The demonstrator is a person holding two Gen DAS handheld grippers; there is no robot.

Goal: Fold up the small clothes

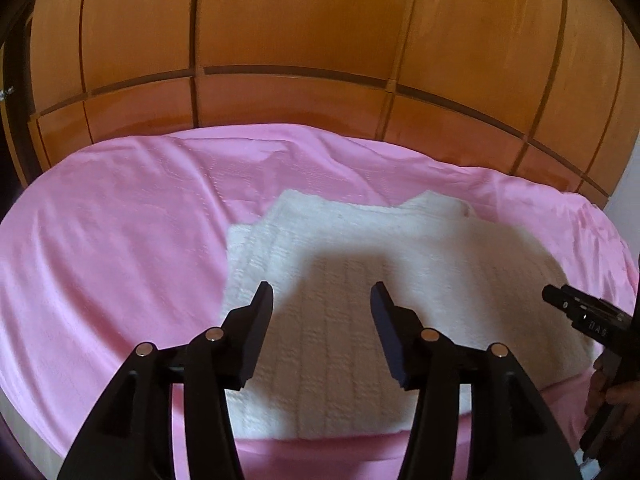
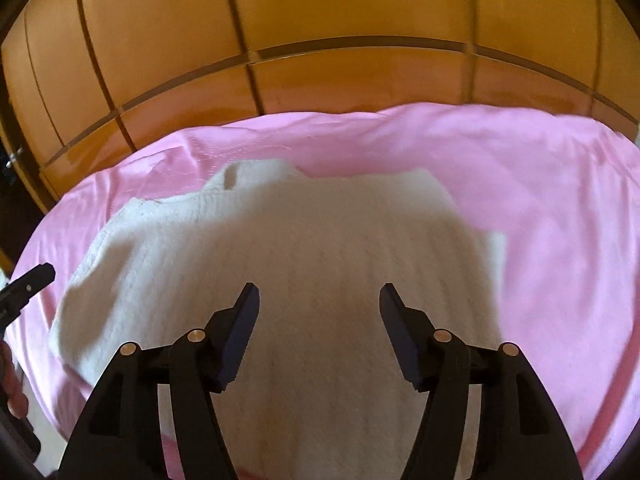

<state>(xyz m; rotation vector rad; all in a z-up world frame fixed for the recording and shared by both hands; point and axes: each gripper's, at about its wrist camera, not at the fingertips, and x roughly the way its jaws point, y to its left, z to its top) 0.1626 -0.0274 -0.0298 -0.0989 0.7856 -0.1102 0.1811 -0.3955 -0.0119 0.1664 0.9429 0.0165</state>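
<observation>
A small cream knitted sweater (image 1: 360, 256) lies flat on a pink sheet (image 1: 112, 240), collar toward the far side, with its sleeves folded in. My left gripper (image 1: 322, 294) is open and empty, hovering above the sweater's near left part. My right gripper (image 2: 320, 294) is open and empty above the sweater (image 2: 300, 248) near its middle. The right gripper also shows at the right edge of the left wrist view (image 1: 580, 312). The left gripper's tip shows at the left edge of the right wrist view (image 2: 28, 284).
The pink sheet (image 2: 540, 220) covers a bed. A wooden panelled wardrobe (image 1: 300, 40) stands right behind it. A white wall strip (image 1: 626, 208) is at the far right.
</observation>
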